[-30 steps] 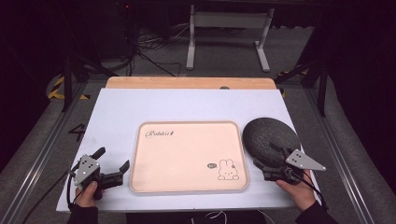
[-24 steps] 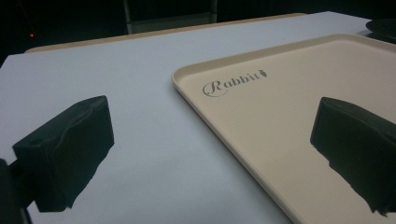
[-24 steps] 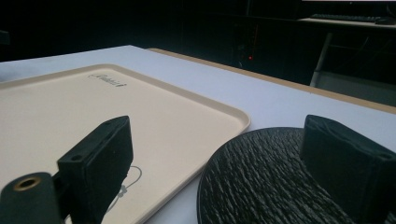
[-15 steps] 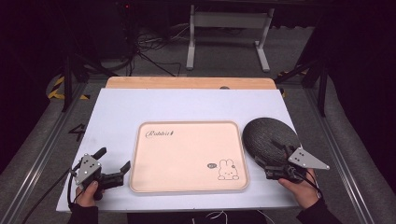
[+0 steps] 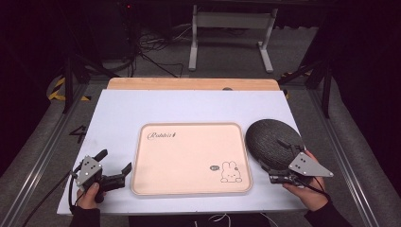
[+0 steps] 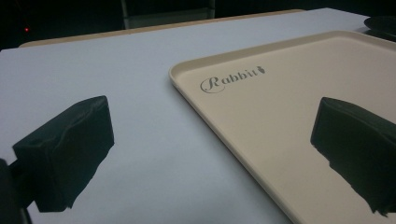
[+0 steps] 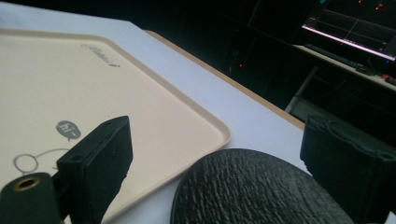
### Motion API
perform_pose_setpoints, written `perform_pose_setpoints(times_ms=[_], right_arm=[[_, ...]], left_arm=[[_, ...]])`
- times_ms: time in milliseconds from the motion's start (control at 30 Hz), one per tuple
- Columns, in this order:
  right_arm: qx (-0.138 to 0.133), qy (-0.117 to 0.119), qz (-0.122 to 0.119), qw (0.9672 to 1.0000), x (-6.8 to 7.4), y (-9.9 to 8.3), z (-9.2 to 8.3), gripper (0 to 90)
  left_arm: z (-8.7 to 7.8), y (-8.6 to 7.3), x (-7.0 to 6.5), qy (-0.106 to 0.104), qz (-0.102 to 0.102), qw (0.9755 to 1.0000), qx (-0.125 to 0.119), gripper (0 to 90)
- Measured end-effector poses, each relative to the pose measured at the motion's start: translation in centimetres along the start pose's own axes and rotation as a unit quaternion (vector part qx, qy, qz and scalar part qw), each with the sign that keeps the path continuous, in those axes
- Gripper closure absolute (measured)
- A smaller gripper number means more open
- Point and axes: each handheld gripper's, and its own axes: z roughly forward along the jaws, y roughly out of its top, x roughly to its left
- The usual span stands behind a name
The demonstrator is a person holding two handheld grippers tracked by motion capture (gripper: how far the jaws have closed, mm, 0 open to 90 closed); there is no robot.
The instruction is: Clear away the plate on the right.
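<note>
- Leftmost, the left hand-held gripper (image 5: 115, 166) sits at the near left of the desk (image 5: 118, 113), held by the person's left hand (image 5: 89, 195); its jaws are spread wide with nothing between them, one over the bare desk surface and the other over the left edge of the tray.
- Next, a cream tray (image 5: 189, 151) lies flat in the middle of the desk, printed with "Rabbit" at its far left corner and a small rabbit drawing (image 5: 230, 171) at its near right corner.
- Just right of the tray, a dark round textured plate (image 5: 273, 142) rests on the desk, its edge just beside the tray's right rim.
- At the near right, the right hand-held gripper (image 5: 279, 165) is held by the person's right hand (image 5: 307, 191) at the plate's near edge; in the right gripper view its jaws stand wide apart, the plate's rim (image 7: 252, 186) lying between them, and they hold nothing.
- Beyond the desk's far edge stands a grey metal frame (image 5: 231, 28) on the floor among cables.
</note>
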Motion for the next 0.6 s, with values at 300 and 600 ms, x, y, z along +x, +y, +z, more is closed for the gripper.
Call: perform_pose_setpoints(times_ms=[300, 600], right_arm=[[0.001, -0.03, -0.096, 0.9949, -0.2, 0.44, -0.25, 10.1], [0.009, -0.05, -0.218, 0.9746, 0.46, 0.3, -0.68, 10.2]], left_arm=[[0.01, 0.01, 0.01, -0.002, 0.001, 1.0, 0.001, 0.4], [0.01, 0.01, 0.0, -0.002, 0.002, 1.0, 0.0, 0.4]])
